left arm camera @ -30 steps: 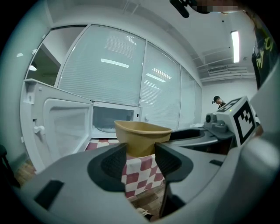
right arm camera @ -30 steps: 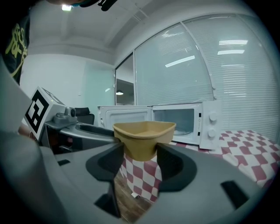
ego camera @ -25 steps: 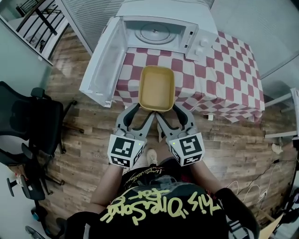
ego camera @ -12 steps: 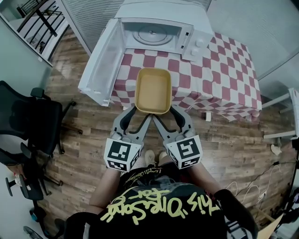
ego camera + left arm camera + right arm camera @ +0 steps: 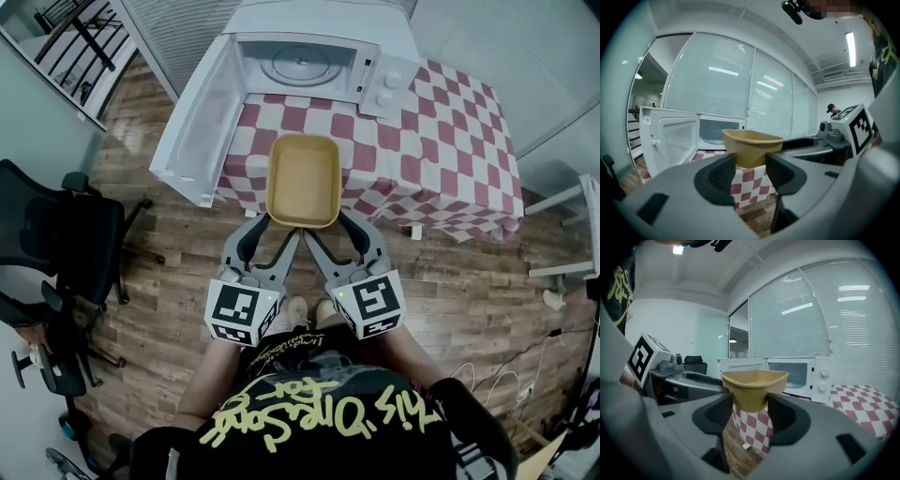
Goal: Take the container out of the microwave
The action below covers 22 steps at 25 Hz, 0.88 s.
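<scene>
- The left gripper (image 5: 270, 230) and the right gripper (image 5: 336, 228) each clamp a near corner of the tan container (image 5: 303, 180).
- The container hangs above the table's (image 5: 441, 141) near edge, outside the open microwave (image 5: 309, 64).

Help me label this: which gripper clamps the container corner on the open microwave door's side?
The left gripper: it clamps the tan container at its near-left corner, toward the open microwave door; the right gripper clamps the near-right corner.
</scene>
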Each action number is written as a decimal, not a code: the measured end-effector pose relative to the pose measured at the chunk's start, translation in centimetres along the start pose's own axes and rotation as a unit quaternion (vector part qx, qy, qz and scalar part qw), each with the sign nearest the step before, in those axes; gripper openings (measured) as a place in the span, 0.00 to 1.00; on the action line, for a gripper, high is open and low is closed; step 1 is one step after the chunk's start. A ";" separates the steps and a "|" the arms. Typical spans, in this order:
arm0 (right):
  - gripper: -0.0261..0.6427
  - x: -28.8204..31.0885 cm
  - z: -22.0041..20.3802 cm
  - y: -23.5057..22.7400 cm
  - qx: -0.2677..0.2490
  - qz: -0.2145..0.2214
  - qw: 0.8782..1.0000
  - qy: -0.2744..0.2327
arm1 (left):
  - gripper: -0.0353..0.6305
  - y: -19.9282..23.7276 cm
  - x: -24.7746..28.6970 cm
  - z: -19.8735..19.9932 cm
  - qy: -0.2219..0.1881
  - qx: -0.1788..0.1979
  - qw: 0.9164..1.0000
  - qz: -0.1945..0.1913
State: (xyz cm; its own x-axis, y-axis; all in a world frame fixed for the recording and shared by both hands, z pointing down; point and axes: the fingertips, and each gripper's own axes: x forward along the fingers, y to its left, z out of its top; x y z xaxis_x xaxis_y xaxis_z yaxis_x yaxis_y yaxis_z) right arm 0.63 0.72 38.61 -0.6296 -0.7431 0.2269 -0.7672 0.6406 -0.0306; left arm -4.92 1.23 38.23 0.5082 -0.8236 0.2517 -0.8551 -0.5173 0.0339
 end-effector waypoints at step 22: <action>0.39 -2.3 0.2 -1.5 -0.004 0.017 1.000 0.005 | 0.36 -2.7 0.4 0.7 0.000 0.001 1.000 0.026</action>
State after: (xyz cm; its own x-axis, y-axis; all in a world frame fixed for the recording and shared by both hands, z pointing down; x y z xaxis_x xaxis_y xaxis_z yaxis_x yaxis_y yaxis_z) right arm 3.15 1.40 37.94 -0.6542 -0.7184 0.2365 -0.7440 0.6675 -0.0305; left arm -2.38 2.12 37.55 0.4632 -0.8494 0.2530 -0.8801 -0.4745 0.0182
